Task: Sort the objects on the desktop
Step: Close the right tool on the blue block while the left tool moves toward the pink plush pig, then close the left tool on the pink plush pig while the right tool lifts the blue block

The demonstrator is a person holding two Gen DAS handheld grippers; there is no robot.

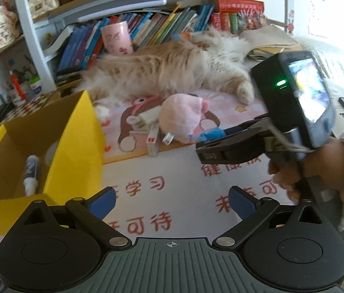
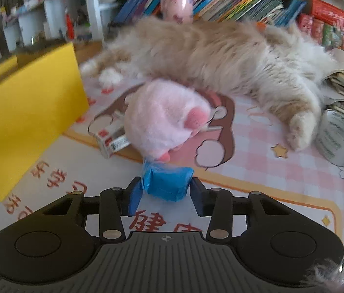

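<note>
The blue packet (image 2: 166,183) is a small soft parcel in glossy blue wrap, crinkled at its upper left end where the wrap gathers into a twisted tail. In the right wrist view it sits low in the middle of the frame, its long axis running roughly left to right across the picture, the tail end tilted slightly up toward the pink plush toy (image 2: 167,122) just above it. It lies squarely between the two blue pads of the right gripper (image 2: 166,195), which are drawn in against its two ends and pinch it; the left pad presses by the twisted end, the right pad against the blunt end. Under it is the pink checked desk mat (image 2: 257,146) with red printed characters.

In the left wrist view the same packet (image 1: 212,134) shows as a blue scrap at the tip of the right gripper (image 1: 211,144), centre right of the frame, beside the plush toy (image 1: 181,117). A hand (image 1: 313,168) in a knitted sleeve holds that gripper's handle.

The left gripper (image 1: 172,200) hangs at the bottom of its frame with its fingers spread wide and nothing between them. A yellow box (image 1: 74,131) stands open at the left with a white tube (image 1: 31,173) inside. A small white carton (image 1: 153,141) lies left of the plush toy. A long-haired cat (image 1: 172,68) lies stretched across the upper middle, before a shelf of books (image 1: 147,26).
</note>
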